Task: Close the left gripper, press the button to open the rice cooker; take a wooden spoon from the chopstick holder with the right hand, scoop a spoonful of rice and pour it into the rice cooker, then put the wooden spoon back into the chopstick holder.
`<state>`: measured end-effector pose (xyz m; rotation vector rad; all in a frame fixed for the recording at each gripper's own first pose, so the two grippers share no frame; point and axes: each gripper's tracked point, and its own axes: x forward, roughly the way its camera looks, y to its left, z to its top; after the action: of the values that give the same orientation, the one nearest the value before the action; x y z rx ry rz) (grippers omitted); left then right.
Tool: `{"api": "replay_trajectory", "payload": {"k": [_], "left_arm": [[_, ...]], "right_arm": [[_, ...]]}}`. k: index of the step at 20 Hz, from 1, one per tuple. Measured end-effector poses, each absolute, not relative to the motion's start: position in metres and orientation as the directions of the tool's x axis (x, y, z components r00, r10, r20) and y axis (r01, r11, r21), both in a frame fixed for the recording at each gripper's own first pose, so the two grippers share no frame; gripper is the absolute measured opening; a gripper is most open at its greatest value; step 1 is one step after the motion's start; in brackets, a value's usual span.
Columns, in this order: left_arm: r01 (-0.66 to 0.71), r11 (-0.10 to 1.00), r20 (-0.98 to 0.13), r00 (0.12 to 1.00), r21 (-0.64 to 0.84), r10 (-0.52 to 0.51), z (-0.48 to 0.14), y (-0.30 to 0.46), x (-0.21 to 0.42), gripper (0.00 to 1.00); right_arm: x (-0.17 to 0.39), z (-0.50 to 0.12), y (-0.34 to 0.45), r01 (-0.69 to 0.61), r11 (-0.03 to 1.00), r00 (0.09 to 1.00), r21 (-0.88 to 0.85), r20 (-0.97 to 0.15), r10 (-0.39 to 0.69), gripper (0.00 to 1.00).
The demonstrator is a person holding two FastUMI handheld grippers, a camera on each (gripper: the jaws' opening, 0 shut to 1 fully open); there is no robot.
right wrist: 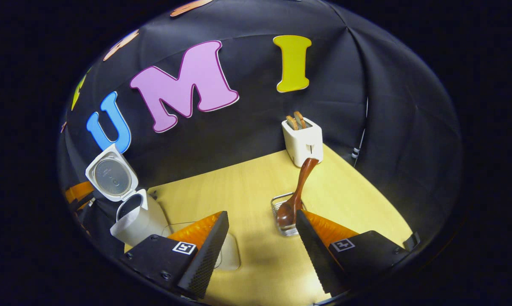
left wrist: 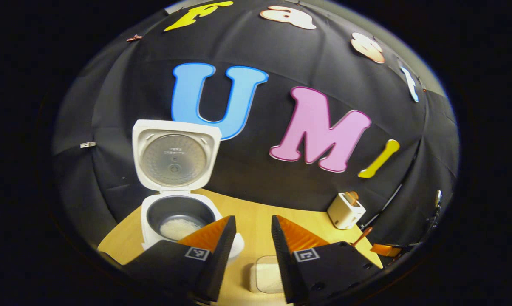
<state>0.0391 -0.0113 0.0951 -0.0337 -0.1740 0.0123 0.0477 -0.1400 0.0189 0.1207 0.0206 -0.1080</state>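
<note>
Wooden spoon (right wrist: 296, 193): dark brown, glossy, standing in a small wire chopstick holder (right wrist: 281, 214). Bowl end down inside the holder, handle end up; long axis near upright, leaning toward the back edge of the worktop, its top overlapping the toaster in the right gripper view. In the left gripper view a sliver of the handle (left wrist: 362, 236) shows past the left gripper's finger.

Rice cooker (left wrist: 177, 212): white, squarish body with a dark inner pot, near the left edge of the worktop. Lid (left wrist: 175, 155) up and hinged back, its round metal inner plate facing forward. White rice (left wrist: 178, 228) lies on the pot bottom.

Rice container (left wrist: 266, 275): shallow, clear, rectangular, holding white rice, near the front edge between cooker and holder.

Toaster (right wrist: 303, 140): white, boxy, two brown slices in its slots, near the back right corner of the worktop.

Worktop (right wrist: 239, 187): pale yellow wood.

Left gripper (left wrist: 253, 231): jaws apart, nothing between them, hovering above the front edge beside the cooker.

Right gripper (right wrist: 262, 231): jaws wide apart, nothing held; the holder sits just beyond its right finger, not touching as far as can be told.
</note>
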Motion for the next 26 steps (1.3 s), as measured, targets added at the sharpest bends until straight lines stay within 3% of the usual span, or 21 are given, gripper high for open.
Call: {"api": "replay_trajectory", "payload": {"k": [3, 7, 14, 23, 25, 26], "left_arm": [[-0.008, 1.000, 0.170, 0.985, -0.019, 0.011, 0.089, -0.031, 0.035, 0.98], [-0.026, 0.999, 0.139, 0.990, -0.022, 0.029, 0.076, -0.046, 0.031, 0.96], [-0.164, 0.986, 0.101, 0.981, -0.001, 0.163, 0.056, -0.041, 0.020, 0.96], [-0.269, 0.963, 0.022, 0.963, 0.006, 0.269, 0.024, -0.031, 0.004, 0.96], [-0.281, 0.960, 0.018, 0.960, 0.005, 0.281, 0.022, -0.029, 0.000, 0.96], [-0.285, 0.958, 0.016, 0.958, 0.008, 0.285, 0.022, -0.028, -0.003, 0.96]], "right_arm": [[0.067, 0.029, -0.162, 0.093, 0.987, 0.996, 0.129, -0.028, -0.090, 0.99], [0.106, 0.017, -0.188, 0.070, 0.987, 0.994, 0.145, -0.098, -0.057, 0.99], [0.180, -0.016, -0.221, 0.059, 0.978, 0.977, 0.198, -0.215, -0.016, 0.99], [0.249, -0.021, -0.215, 0.031, 0.949, 0.975, 0.313, -0.218, 0.040, 0.98], [0.254, -0.020, -0.214, 0.028, 0.948, 0.976, 0.318, -0.212, 0.042, 0.87], [0.257, -0.021, -0.212, 0.023, 0.947, 0.975, 0.319, -0.215, 0.049, 0.74]]}}
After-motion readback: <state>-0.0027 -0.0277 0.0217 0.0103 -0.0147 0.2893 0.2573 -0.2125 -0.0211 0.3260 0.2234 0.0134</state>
